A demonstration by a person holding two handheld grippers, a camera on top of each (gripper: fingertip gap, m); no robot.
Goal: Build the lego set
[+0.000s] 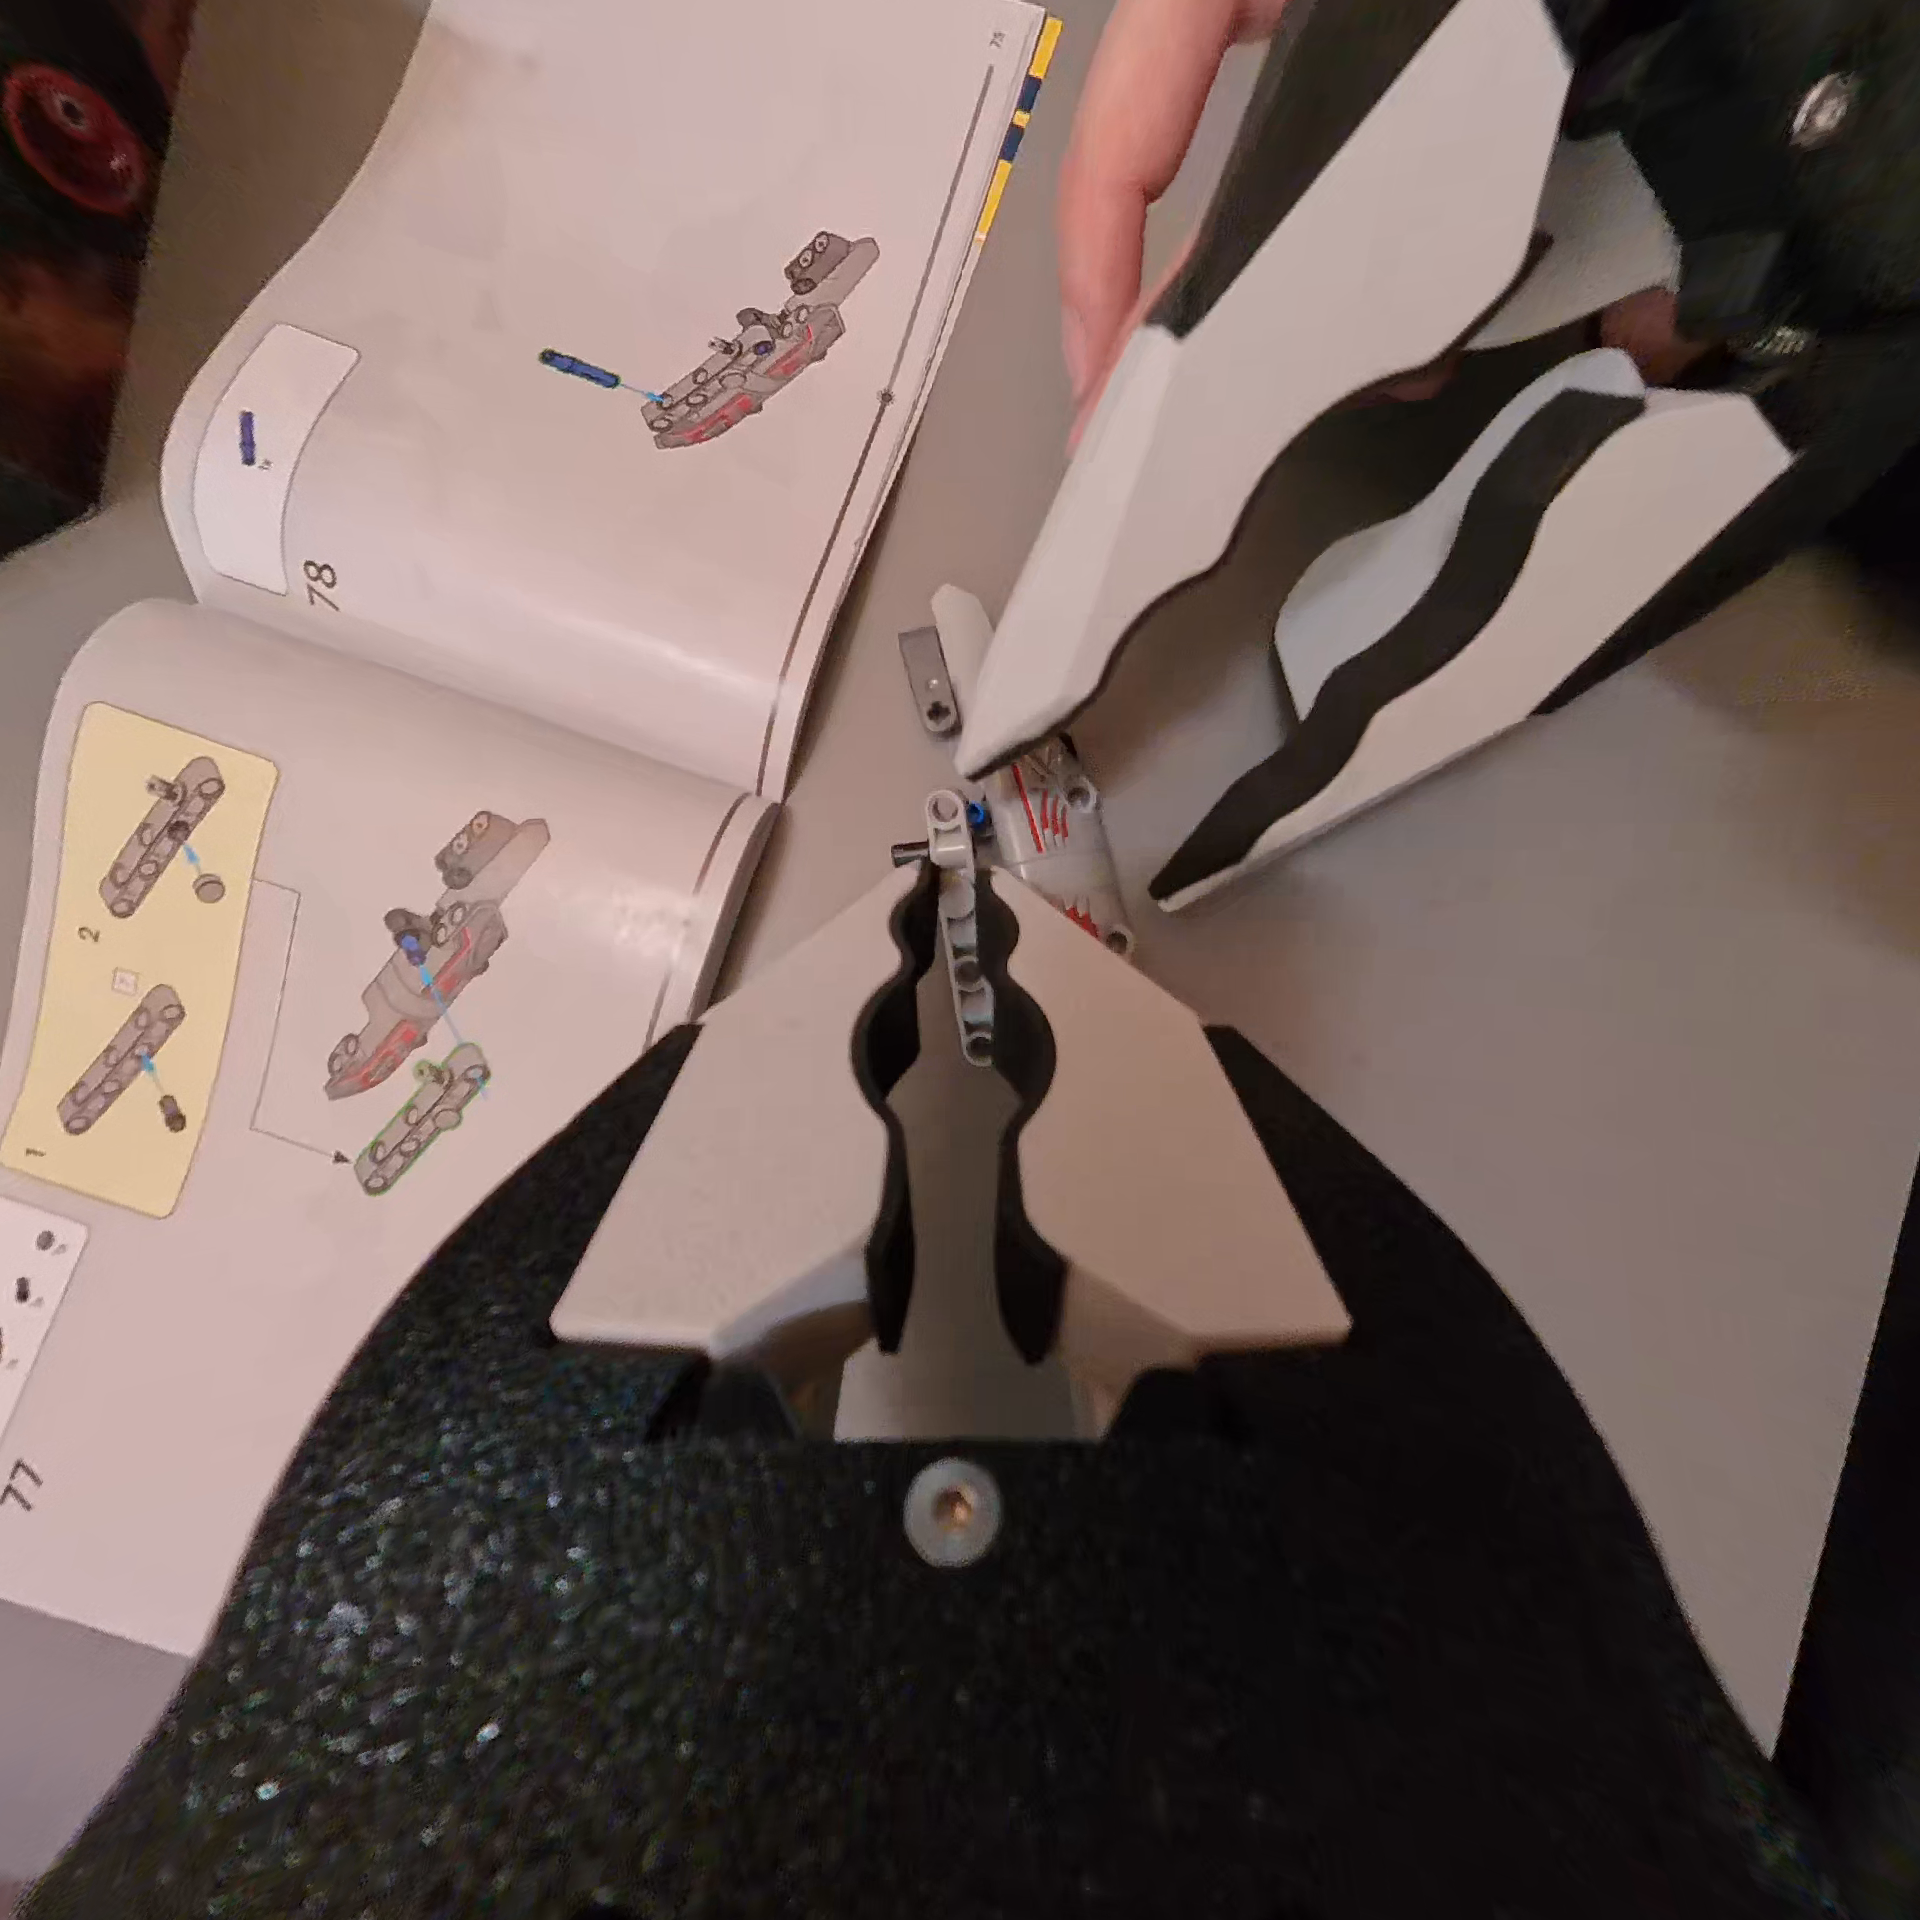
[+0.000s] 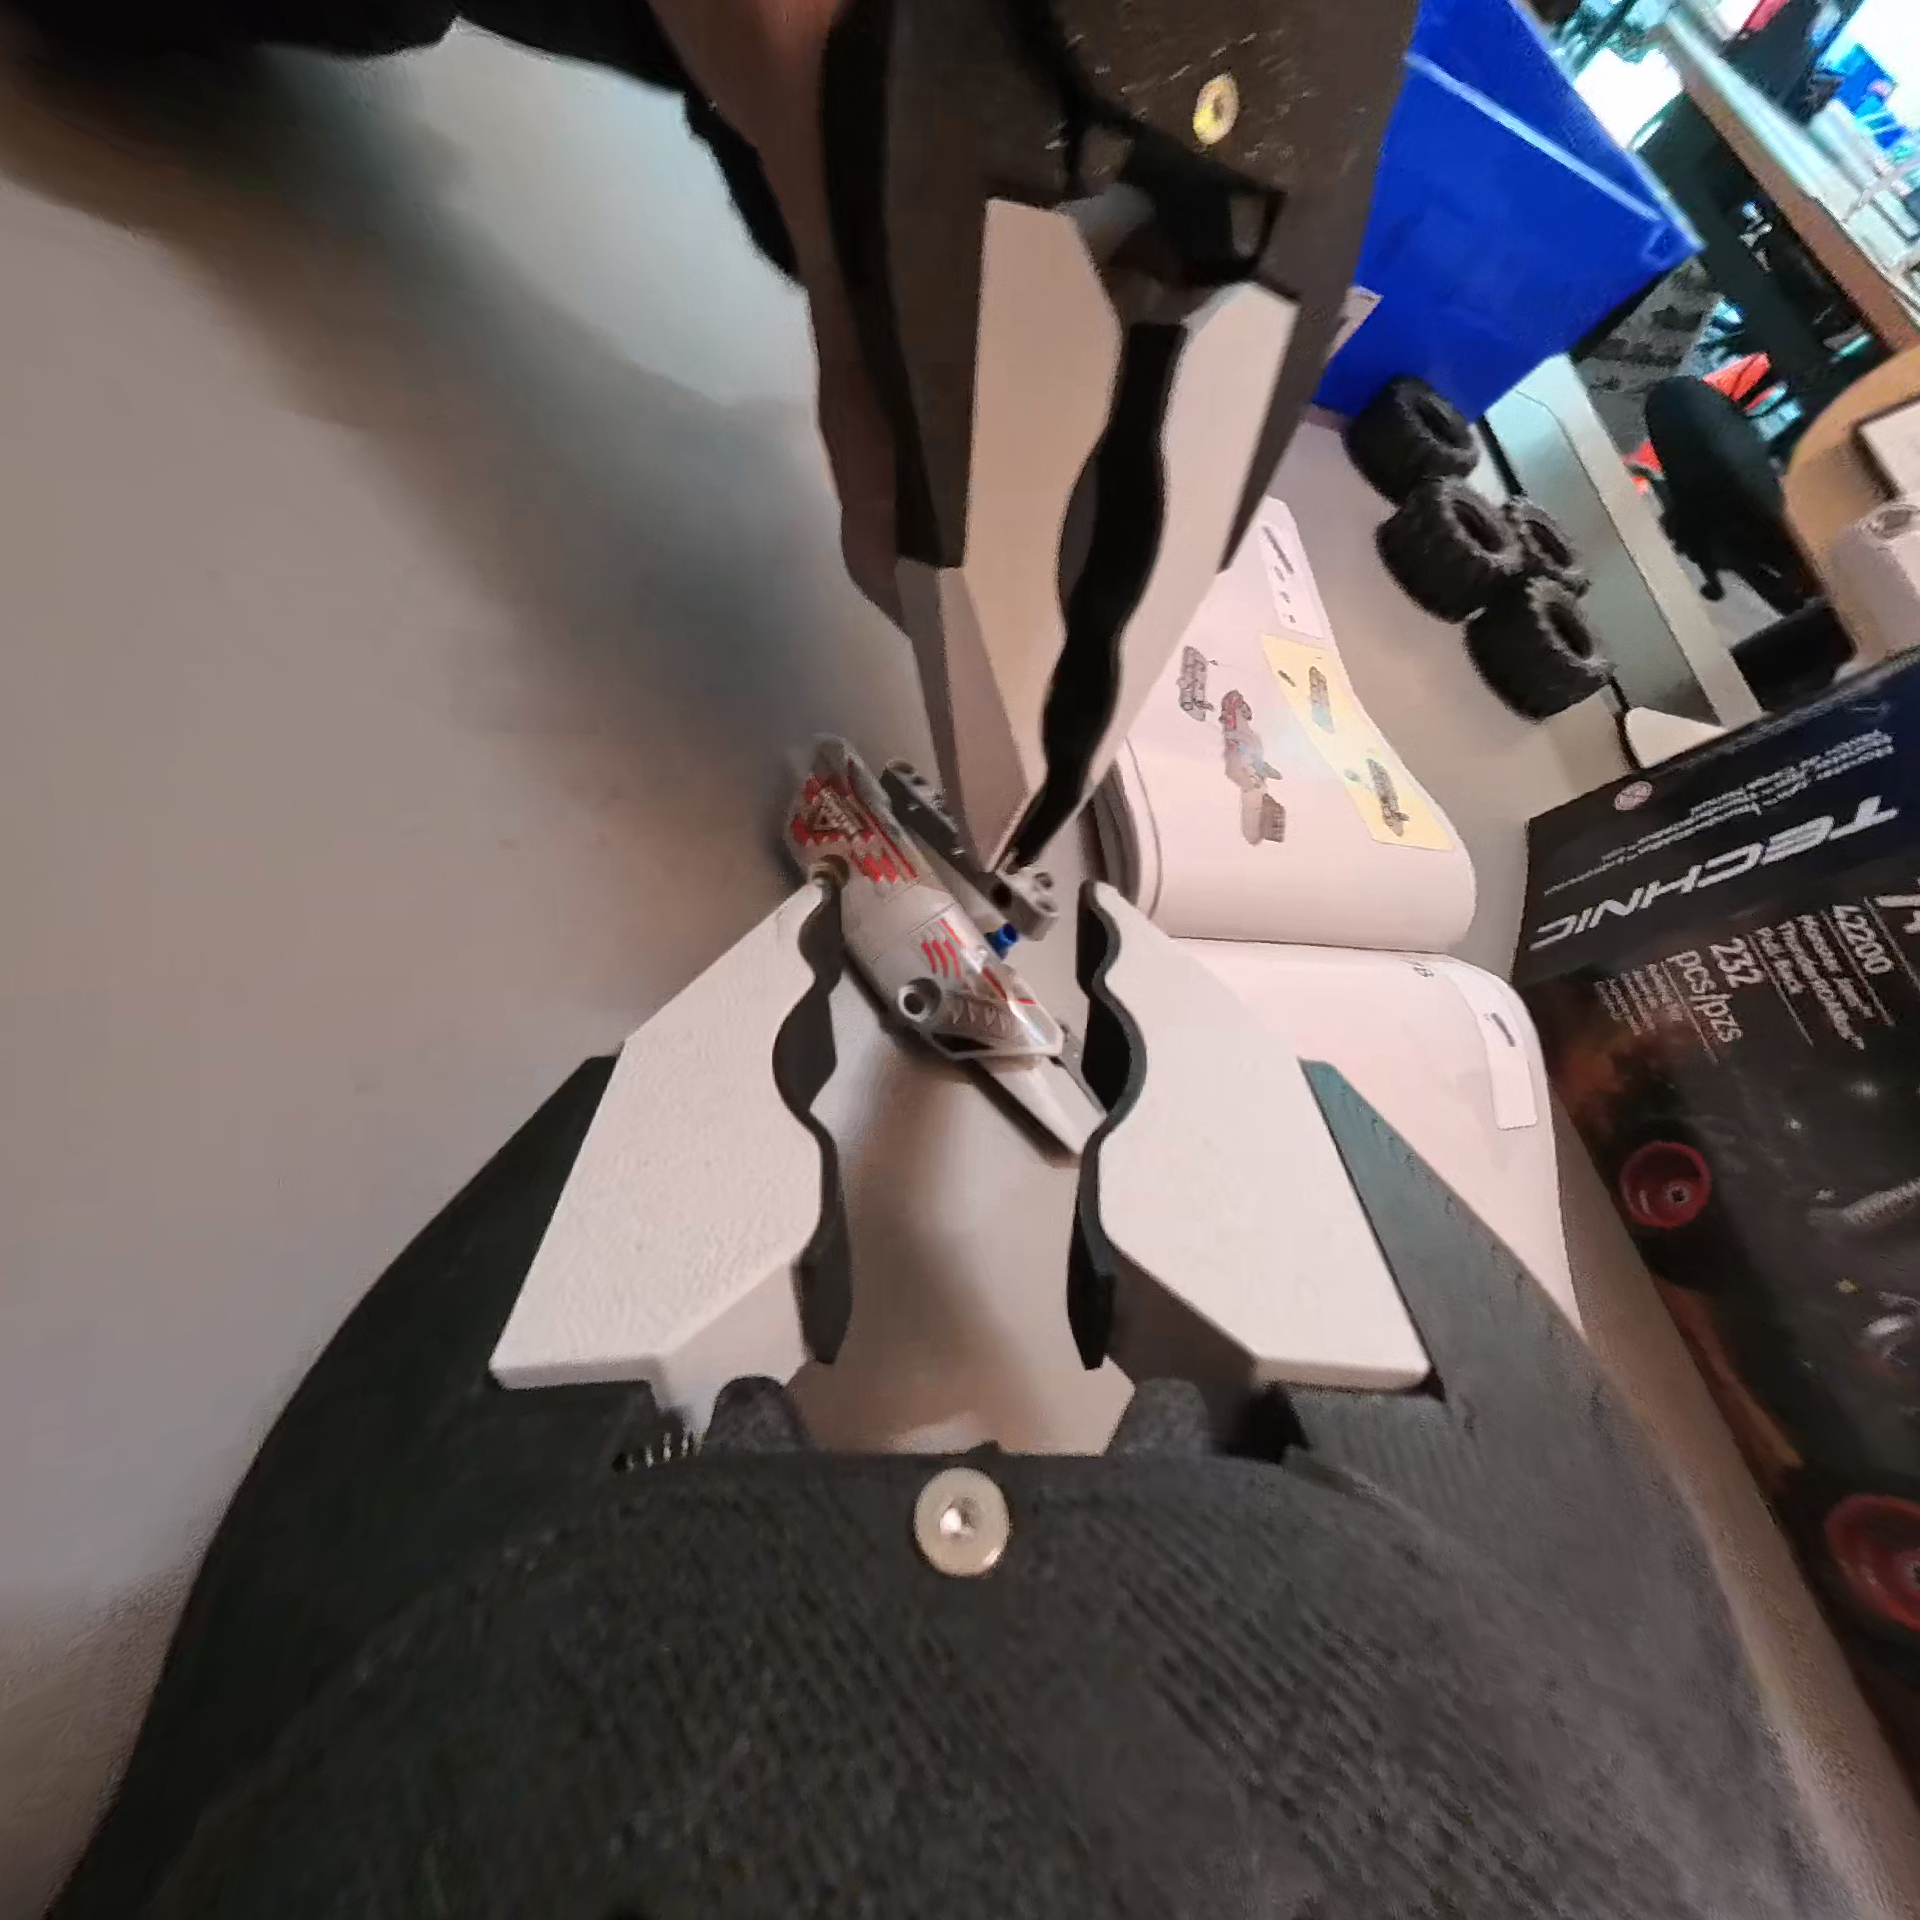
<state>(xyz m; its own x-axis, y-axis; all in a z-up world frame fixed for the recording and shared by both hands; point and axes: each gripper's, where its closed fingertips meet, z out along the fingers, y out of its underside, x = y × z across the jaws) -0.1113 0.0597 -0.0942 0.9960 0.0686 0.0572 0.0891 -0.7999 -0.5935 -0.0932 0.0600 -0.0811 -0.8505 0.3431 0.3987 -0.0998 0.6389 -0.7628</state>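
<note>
The grey bench (image 1: 1455, 1195) carries an open instruction booklet (image 1: 540, 499), with a dark set box (image 2: 1725, 1039) beside it and black tyres (image 2: 1486, 561) behind. The right tongs (image 2: 951, 940) stand partly open around the grey shark-printed lego assembly (image 2: 914, 935), touching its ends. The left tongs (image 1: 961, 883) are nearly closed, pinching a thin grey beam (image 1: 961, 966) whose tip meets that assembly's blue pin (image 1: 975, 816).
</note>
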